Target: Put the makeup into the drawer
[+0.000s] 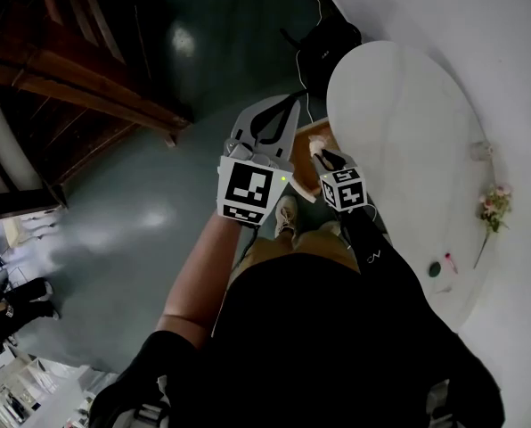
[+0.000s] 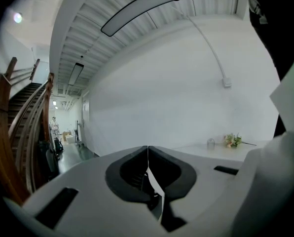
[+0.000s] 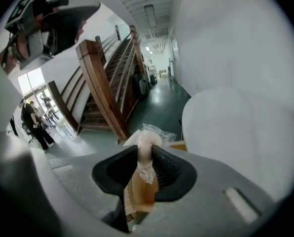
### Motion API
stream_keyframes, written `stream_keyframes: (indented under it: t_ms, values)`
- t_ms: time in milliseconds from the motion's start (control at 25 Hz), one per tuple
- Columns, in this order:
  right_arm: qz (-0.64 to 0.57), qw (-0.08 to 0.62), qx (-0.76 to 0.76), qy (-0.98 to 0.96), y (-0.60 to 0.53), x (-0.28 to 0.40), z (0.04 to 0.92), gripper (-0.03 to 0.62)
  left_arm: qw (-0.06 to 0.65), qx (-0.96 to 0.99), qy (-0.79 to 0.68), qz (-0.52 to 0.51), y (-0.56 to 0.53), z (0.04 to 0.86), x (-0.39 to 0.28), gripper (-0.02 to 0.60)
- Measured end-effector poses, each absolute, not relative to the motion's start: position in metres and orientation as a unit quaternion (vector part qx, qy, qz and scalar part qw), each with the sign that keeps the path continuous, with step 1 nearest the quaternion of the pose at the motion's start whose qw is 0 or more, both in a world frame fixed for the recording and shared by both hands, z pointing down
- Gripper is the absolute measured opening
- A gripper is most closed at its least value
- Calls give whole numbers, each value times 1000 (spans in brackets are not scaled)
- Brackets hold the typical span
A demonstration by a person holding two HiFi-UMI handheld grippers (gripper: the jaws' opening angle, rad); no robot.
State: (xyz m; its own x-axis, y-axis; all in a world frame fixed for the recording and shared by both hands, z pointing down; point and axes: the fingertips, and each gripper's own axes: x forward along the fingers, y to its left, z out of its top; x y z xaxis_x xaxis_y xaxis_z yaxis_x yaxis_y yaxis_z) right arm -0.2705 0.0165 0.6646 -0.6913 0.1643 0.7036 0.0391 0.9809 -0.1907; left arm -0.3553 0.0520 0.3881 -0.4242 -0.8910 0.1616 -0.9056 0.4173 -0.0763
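Note:
My right gripper (image 3: 146, 156) is shut on a pale pink makeup item (image 3: 147, 143) wrapped in clear plastic; the wrap sticks out past the jaw tips. In the head view this gripper (image 1: 323, 157) points down over a light wooden drawer unit (image 1: 303, 178) at the white table's near edge. The same wood (image 3: 142, 194) shows below and between the jaws. My left gripper (image 1: 283, 114) is held beside it to the left. In its own view the left gripper (image 2: 148, 154) is shut with nothing between the jaws, and it faces a white wall.
A white oval table (image 1: 399, 132) fills the right side, with flowers (image 1: 495, 201), a small glass (image 1: 479, 150) and a green disc (image 1: 435, 268) along its far rim. A wooden staircase (image 1: 78, 87) rises at left over the grey-green floor. People (image 3: 33, 122) stand far off.

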Motion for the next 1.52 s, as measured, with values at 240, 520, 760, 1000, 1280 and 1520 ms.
stream_keyframes:
  t_ms: [240,520,760,1000,1280,1520]
  values:
    - [88,435,-59,-894,29,-251,697,91,50,531,-842,79,58,388,-366,9]
    - [75,441,-65,-892,35,-245,701,199,45,527,-845,81,62,387,-369,9]
    - [62,431,-33,-900,20,-239,696,199,43,530,-844,66,58,383,-373,9]
    - [52,405,-9,-913,3,-238,679,199,33,525,-848,70,50,379,-370,9]
    - [1,245,15,-969,-25,-288,552,199,16,524,-849,68,48,362,-371,9]
    - [-46,73,63,-994,-46,-299,405,198,-8,533,-844,67,43,339,-367,9]
